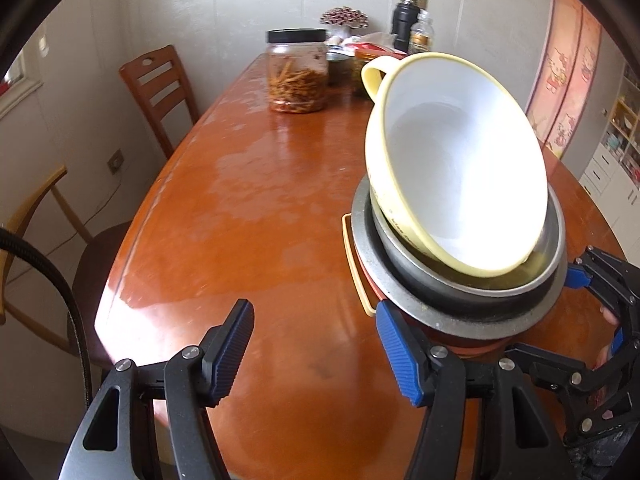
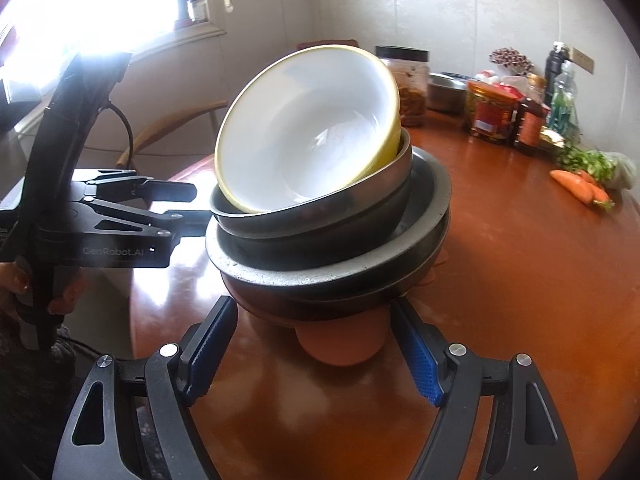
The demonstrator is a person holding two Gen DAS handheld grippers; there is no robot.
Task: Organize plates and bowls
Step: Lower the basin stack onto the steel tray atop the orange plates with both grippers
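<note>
A stack of dishes stands on the brown table (image 1: 240, 208). On top, a yellow bowl with a white inside and a handle (image 1: 460, 168) (image 2: 312, 128) lies tilted in a steel bowl (image 2: 320, 216). Under it are a grey metal plate (image 1: 448, 320) (image 2: 320, 276), more dark dishes and an orange bowl (image 2: 340, 348) at the bottom. My left gripper (image 1: 316, 348) is open and empty, just left of the stack. My right gripper (image 2: 316, 348) is open, its fingers on either side of the stack's base; I cannot tell if they touch it.
A jar of snack sticks (image 1: 298, 72), bottles (image 1: 408, 20), jars (image 2: 492, 112) and a steel bowl (image 2: 446, 90) stand at the table's far end. Carrots and greens (image 2: 584, 184) lie at the right. Wooden chairs (image 1: 156, 92) stand along the left side.
</note>
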